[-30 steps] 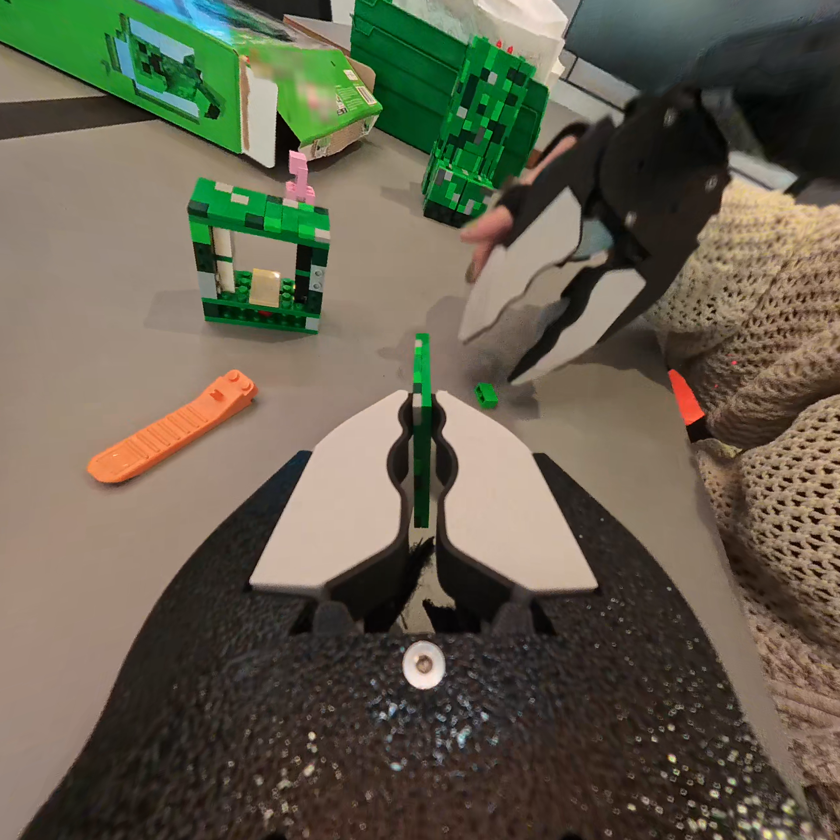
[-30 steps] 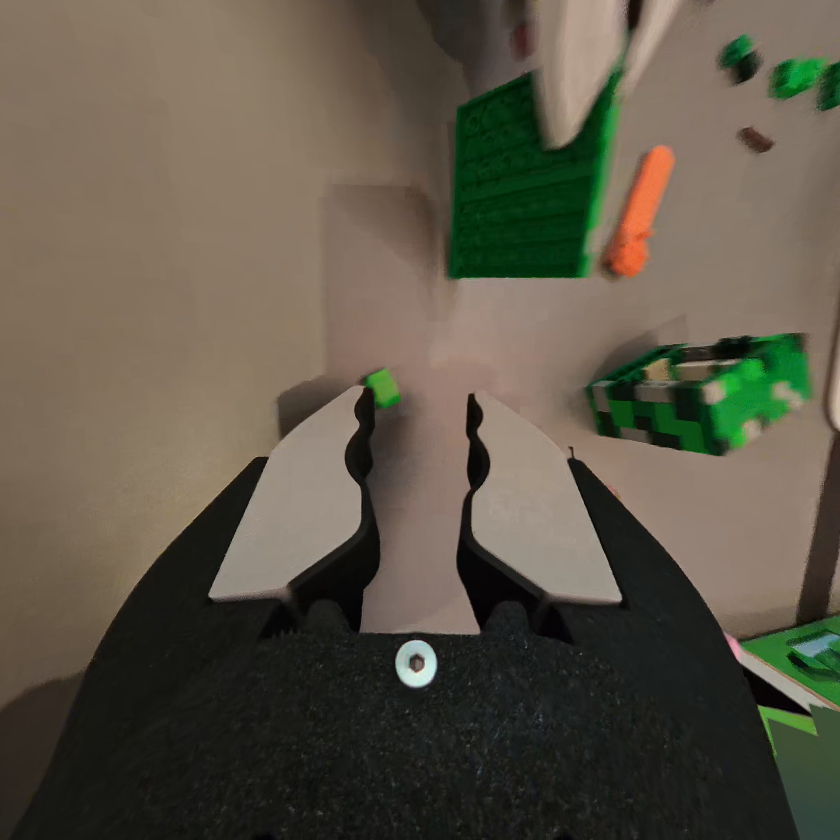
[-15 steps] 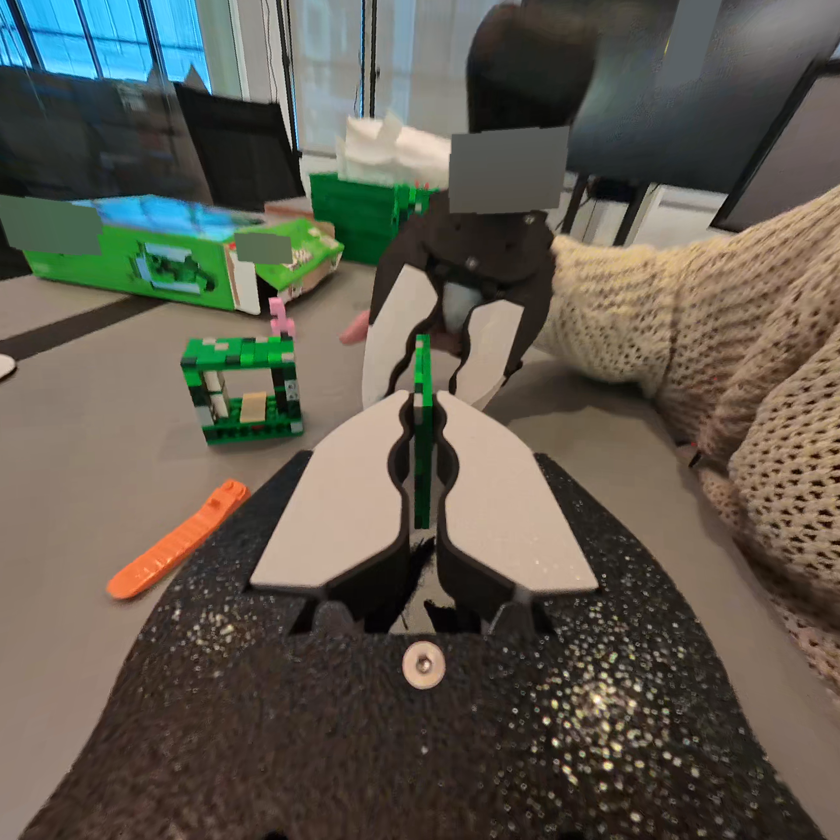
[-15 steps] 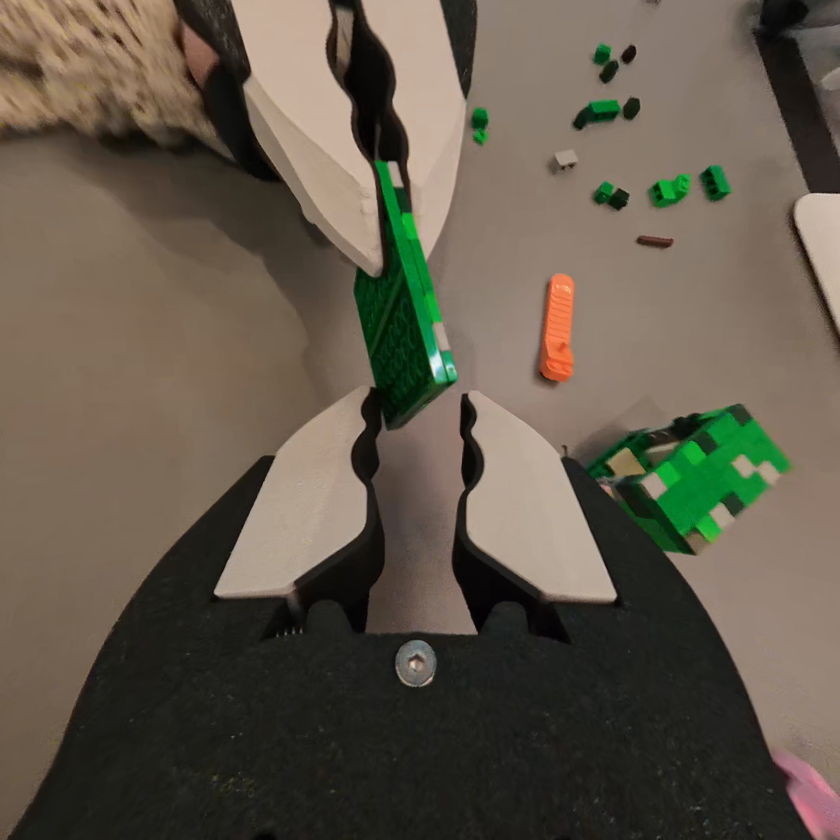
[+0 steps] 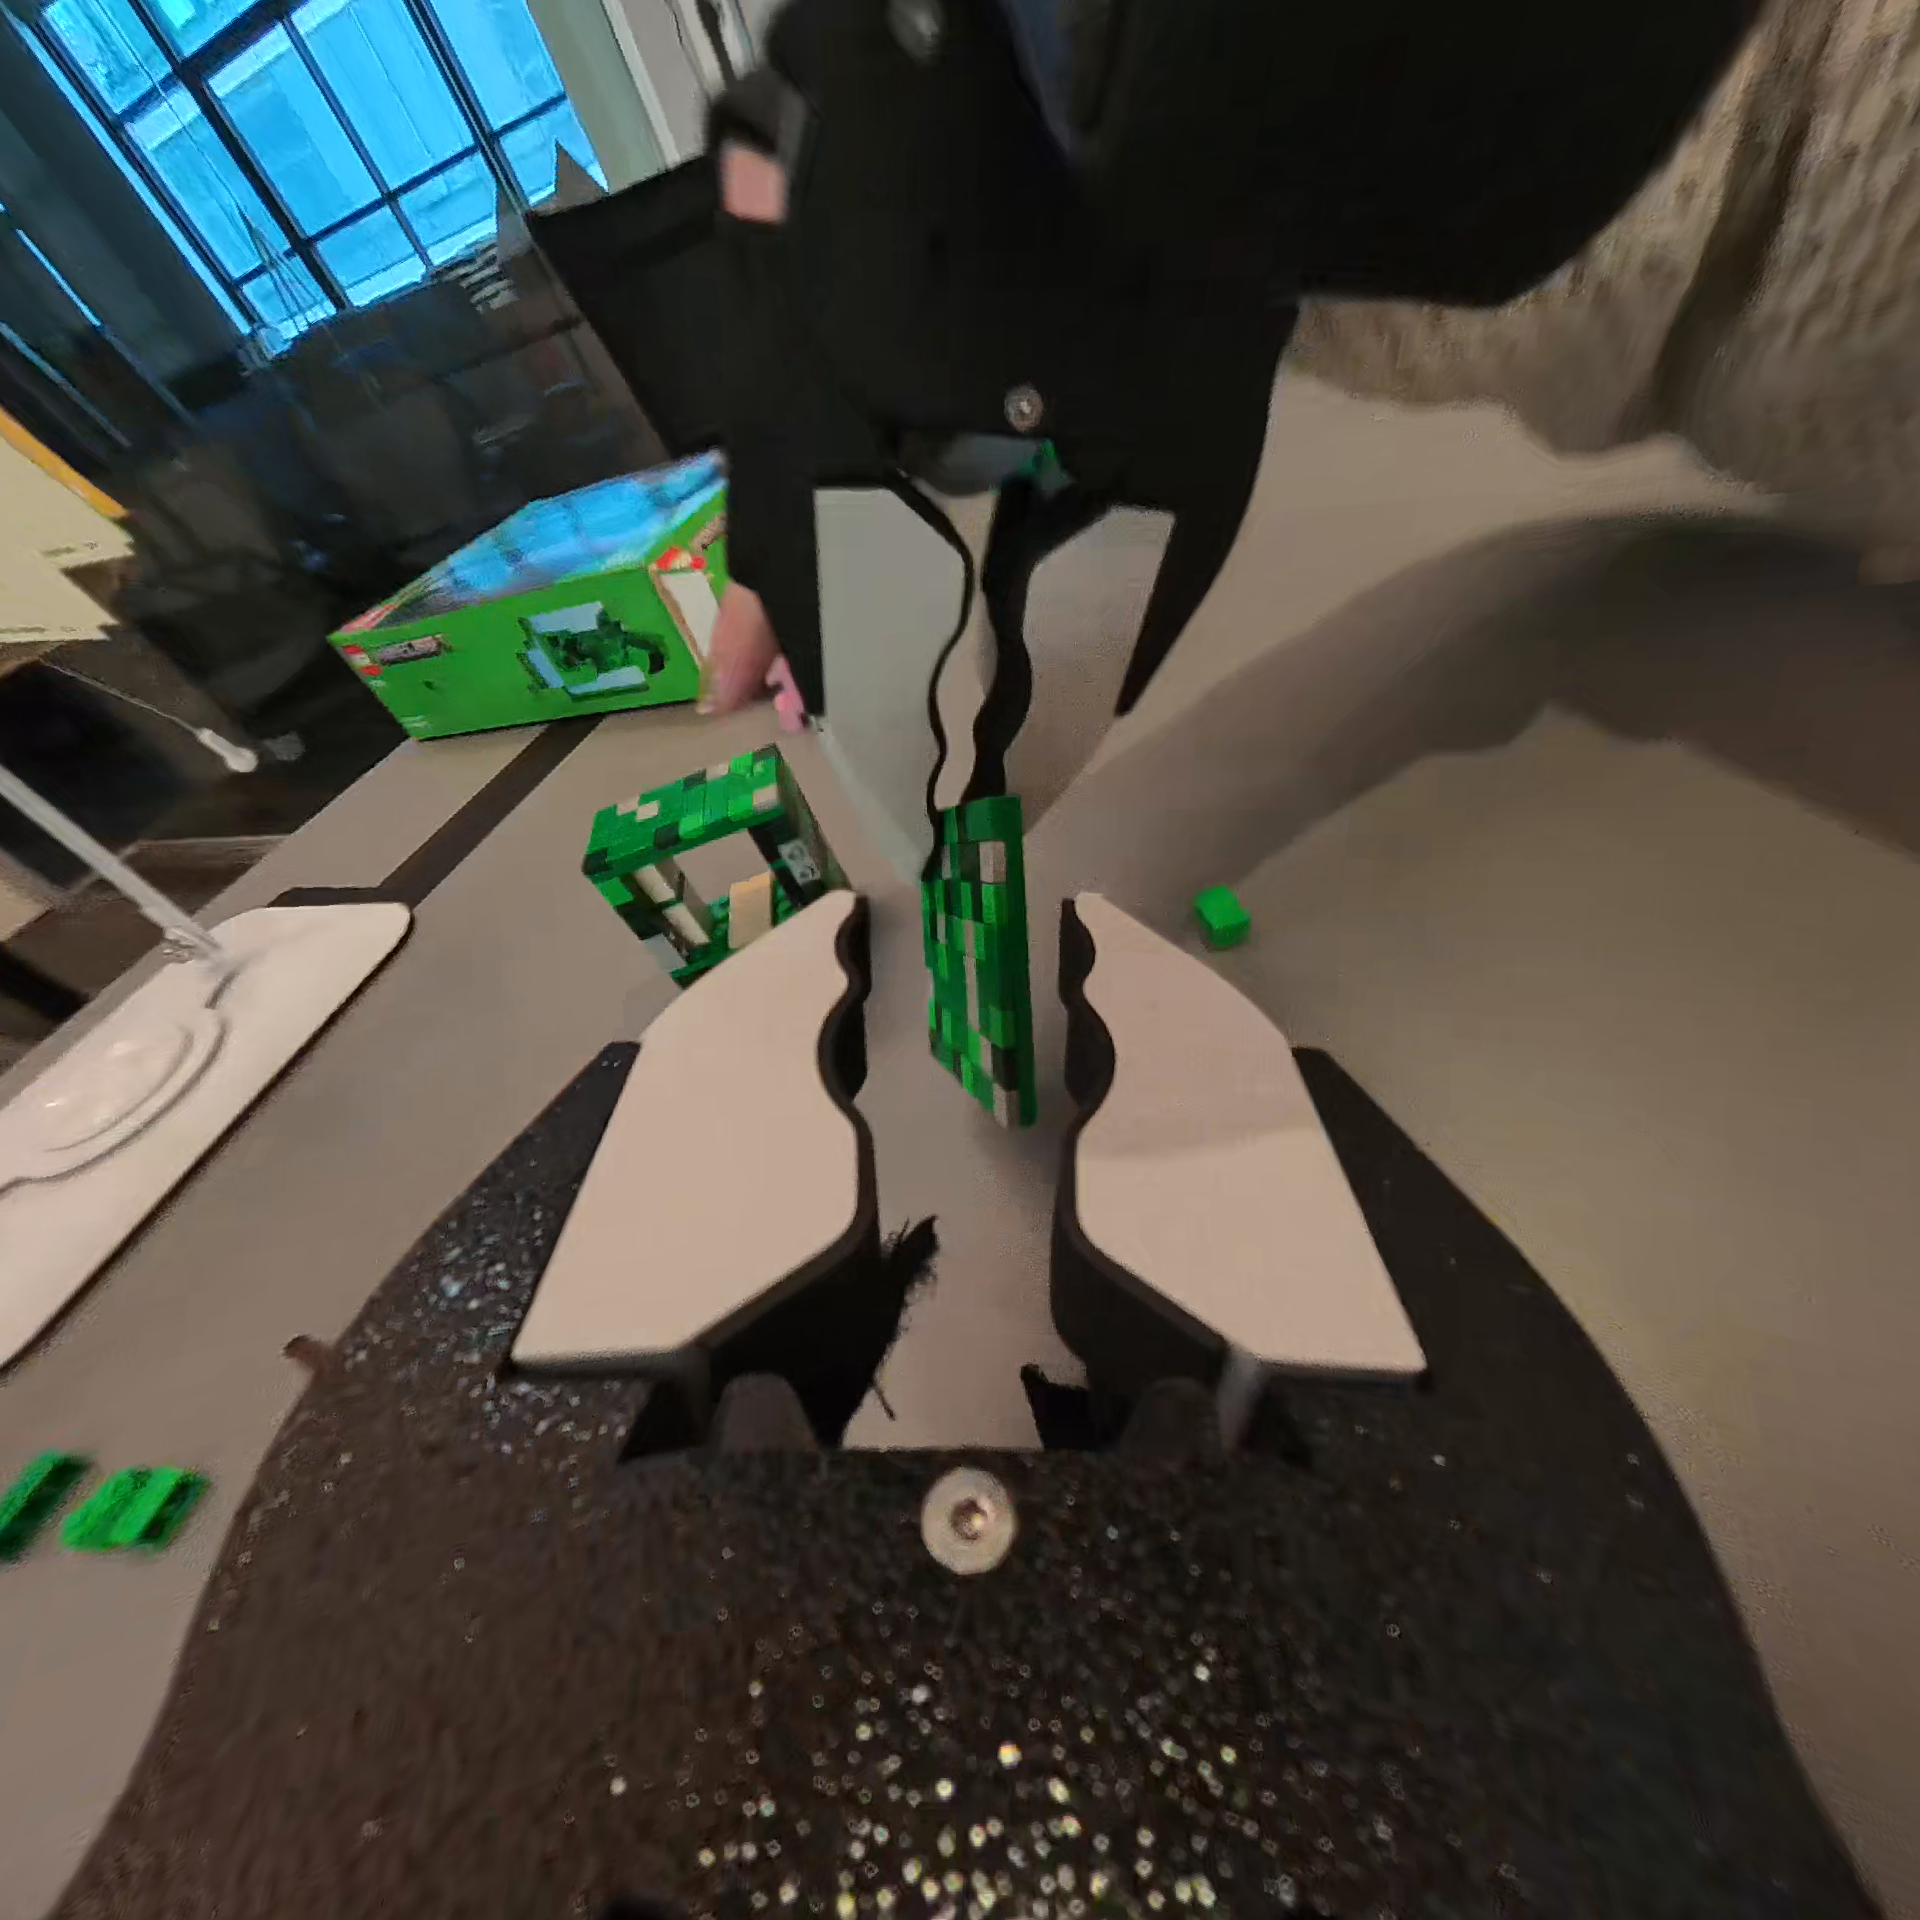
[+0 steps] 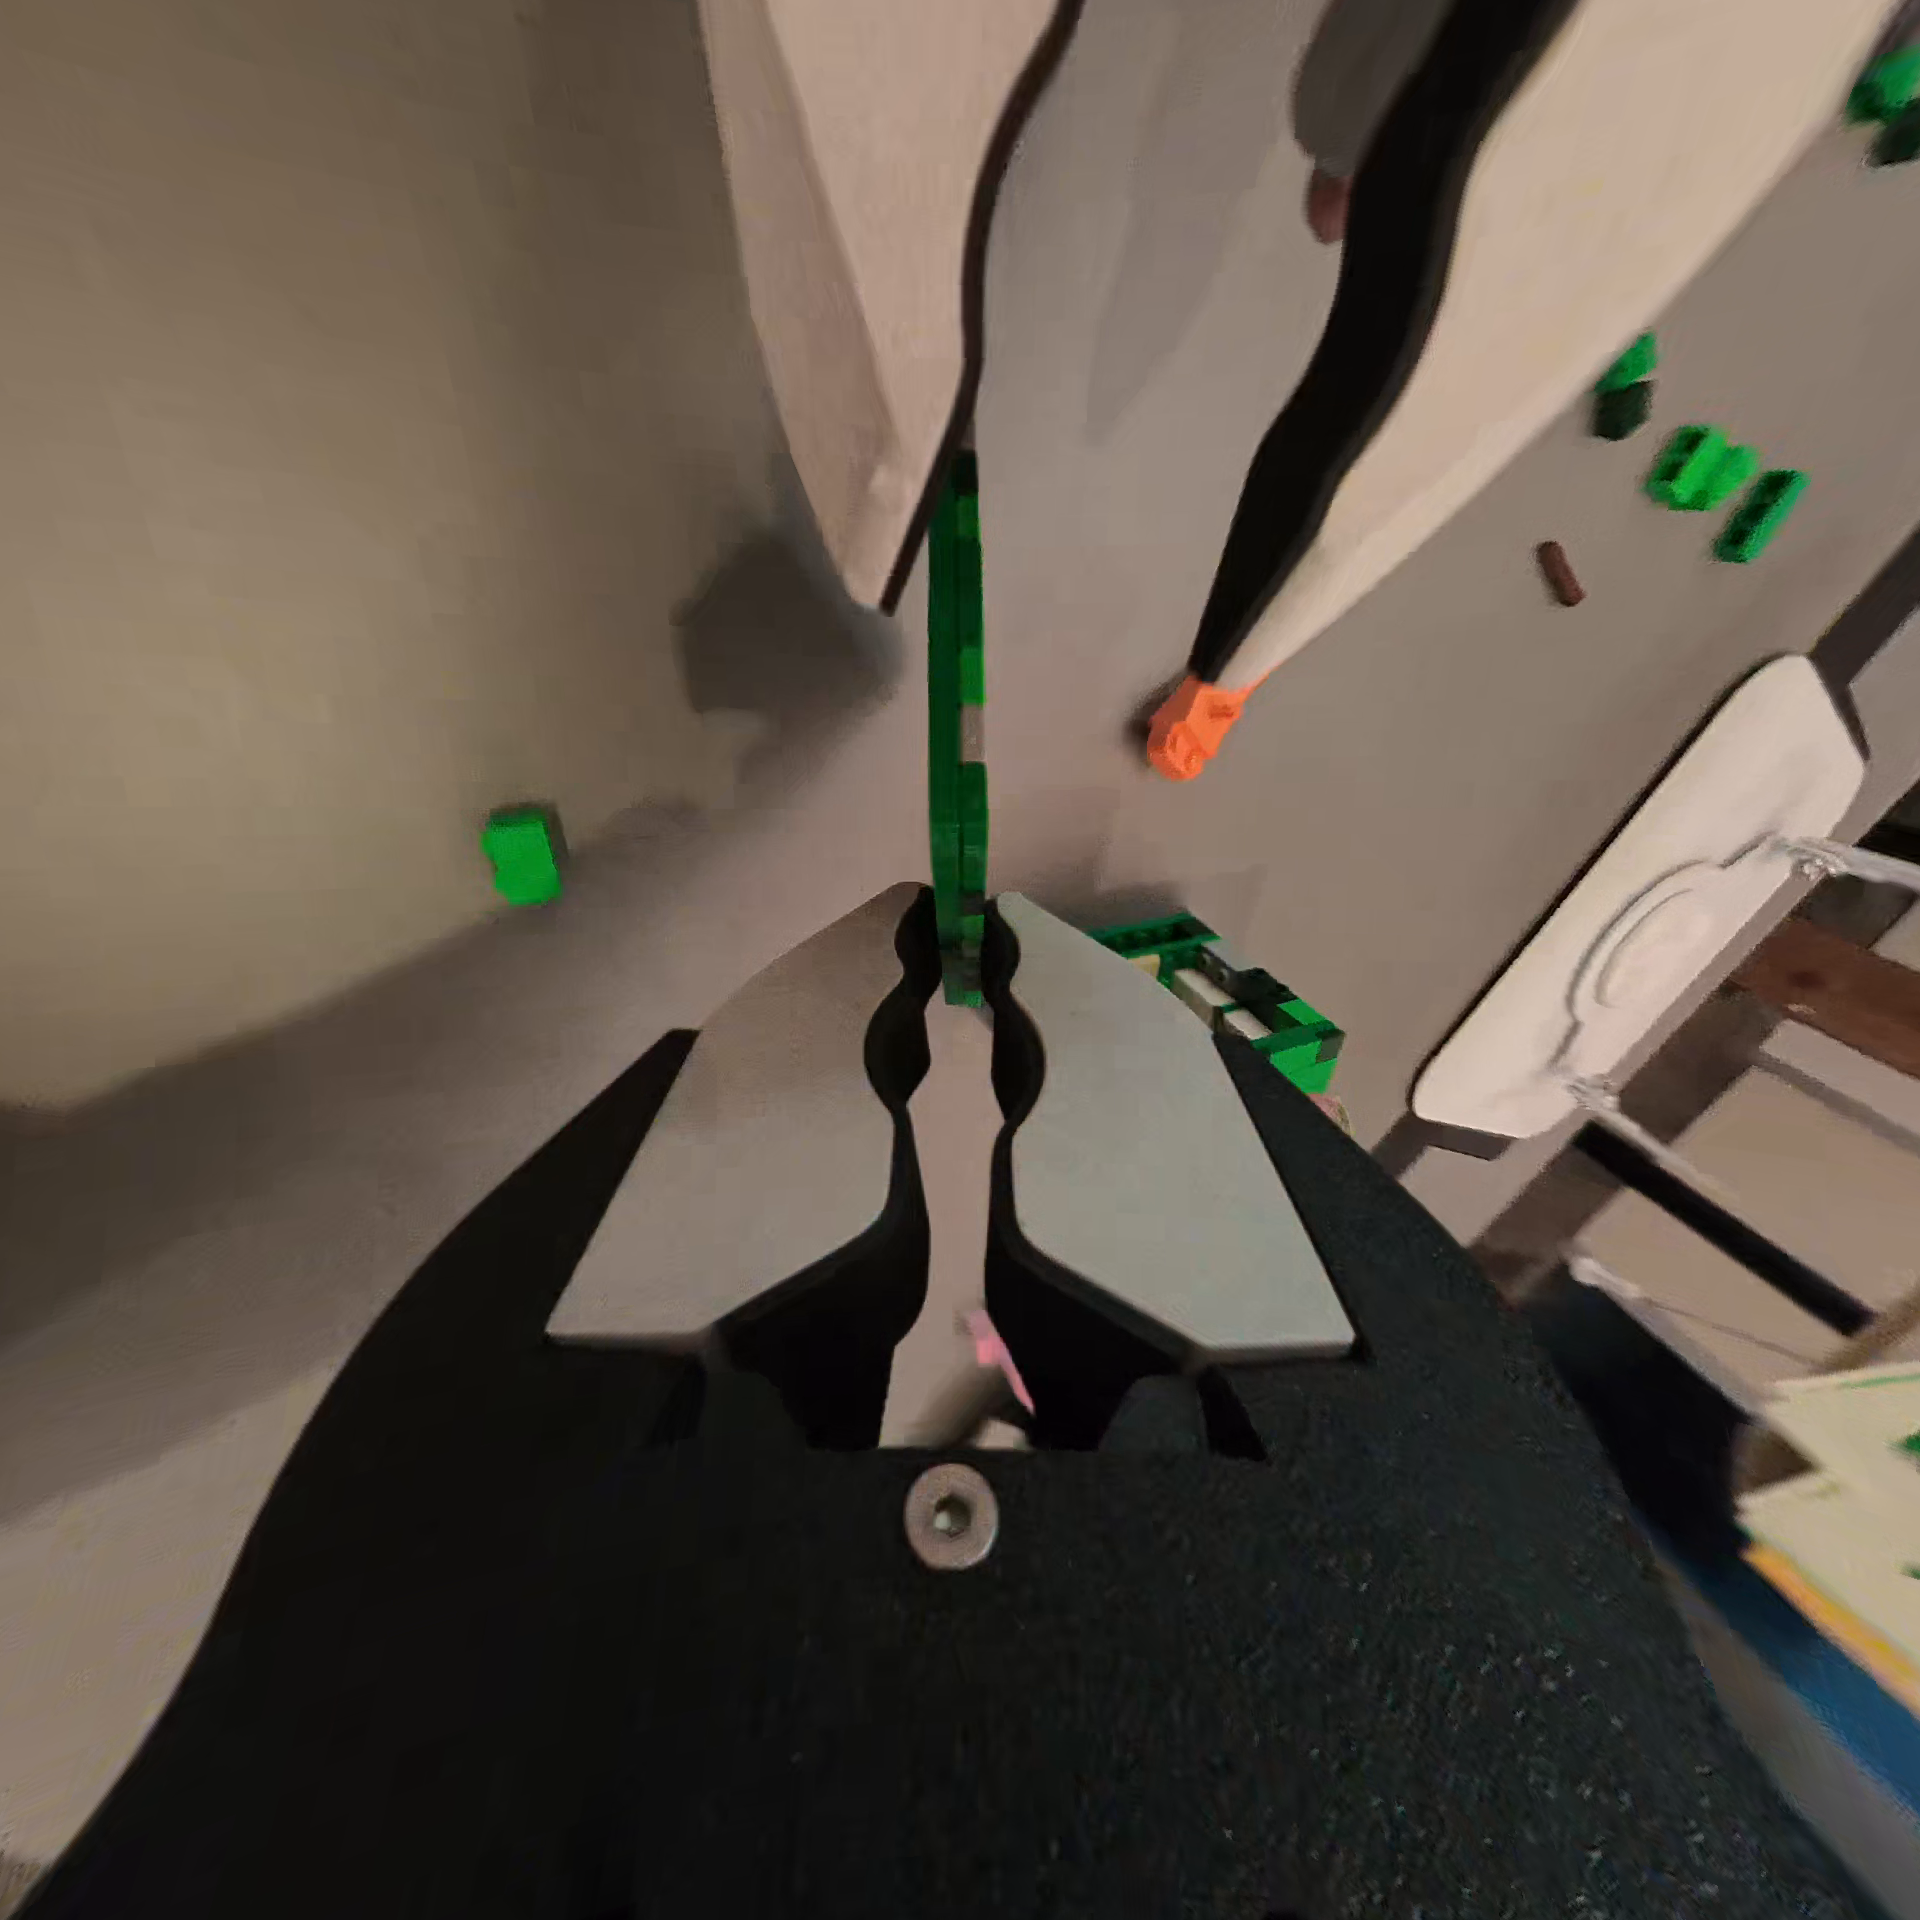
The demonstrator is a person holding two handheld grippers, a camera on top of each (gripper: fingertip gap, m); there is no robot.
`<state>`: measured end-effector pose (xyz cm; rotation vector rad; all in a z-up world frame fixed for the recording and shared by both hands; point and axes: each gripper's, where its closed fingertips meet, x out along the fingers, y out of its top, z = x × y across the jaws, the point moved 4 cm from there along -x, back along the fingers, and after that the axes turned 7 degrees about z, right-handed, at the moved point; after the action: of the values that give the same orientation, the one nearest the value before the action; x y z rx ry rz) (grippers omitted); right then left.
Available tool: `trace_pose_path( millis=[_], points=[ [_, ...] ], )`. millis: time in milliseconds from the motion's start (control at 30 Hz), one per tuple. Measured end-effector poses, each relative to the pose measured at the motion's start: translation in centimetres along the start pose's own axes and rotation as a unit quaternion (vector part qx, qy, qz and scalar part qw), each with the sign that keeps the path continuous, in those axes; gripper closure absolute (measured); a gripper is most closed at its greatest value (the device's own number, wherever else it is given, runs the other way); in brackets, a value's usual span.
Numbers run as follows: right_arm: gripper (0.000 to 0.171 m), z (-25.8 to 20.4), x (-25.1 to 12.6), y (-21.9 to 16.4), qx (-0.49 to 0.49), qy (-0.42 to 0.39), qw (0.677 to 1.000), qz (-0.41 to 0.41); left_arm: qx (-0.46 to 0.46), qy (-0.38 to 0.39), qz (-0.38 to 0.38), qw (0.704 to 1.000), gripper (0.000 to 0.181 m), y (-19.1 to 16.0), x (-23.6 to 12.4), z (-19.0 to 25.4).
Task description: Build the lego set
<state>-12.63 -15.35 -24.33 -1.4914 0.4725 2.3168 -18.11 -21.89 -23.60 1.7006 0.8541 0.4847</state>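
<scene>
Fingers of the right gripper [image 6: 956,920] are clenched on the end of a flat green panel [image 5: 980,971], holding it edge-up above the grey worktop [image 5: 1507,1091]. Left gripper [image 5: 961,914] is released, its fingers spread either side of the panel without touching it. Behind stands a square green frame [image 5: 707,868], and a small green brick [image 5: 1221,918] lies to the right.

We see the left gripper [image 5: 961,925] with its 2 fingers spread, the green plate panel [image 5: 979,961] upright between them. The right gripper [image 5: 971,821] pinches the panel's far edge. Left of the panel stands the hollow green frame [image 5: 712,857]; right, 1 small green brick [image 5: 1221,917].
</scene>
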Motion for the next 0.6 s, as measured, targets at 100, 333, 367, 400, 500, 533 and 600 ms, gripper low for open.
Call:
trace_pose_path(
  millis=[100,333,367,400,500,533,600],
  points=[
    [0.164,0.2,0.1,0.3,-0.067,0.025,0.995,-0.065,0.011,0.005,-0.039,0.999,0.146,-1.0,0.7,0.5],
    [0.165,0.6,0.3,1.5,-0.153,0.038,0.977,-0.146,-0.026,0.028,-0.06,0.997,0.153,-1.9,1.4,0.6],
    [0.164,0.9,0.3,1.3,-0.161,0.026,0.974,-0.158,-0.024,0.035,-0.067,0.997,0.169,-2.1,1.4,0.6],
    [0.164,1.2,0.4,1.2,-0.16,0.015,0.974,-0.162,-0.025,0.047,-0.073,0.996,0.17,-2.3,1.4,0.3],
    [0.144,1.5,0.1,0.8,-0.08,-0.003,0.988,-0.129,-0.062,0.061,-0.07,0.994,0.175,-2.4,1.0,-0.6],
    [0.141,1.6,-0.6,0.1,-0.035,-0.009,0.992,-0.118,-0.086,0.06,-0.06,0.993,0.175,-2.3,0.8,-0.9],
    [0.143,0.6,-1.8,-1.3,0.062,0.019,0.996,-0.061,-0.12,0.054,-0.046,0.99,0.175,-2.3,0.5,-1.4]
  ],
)
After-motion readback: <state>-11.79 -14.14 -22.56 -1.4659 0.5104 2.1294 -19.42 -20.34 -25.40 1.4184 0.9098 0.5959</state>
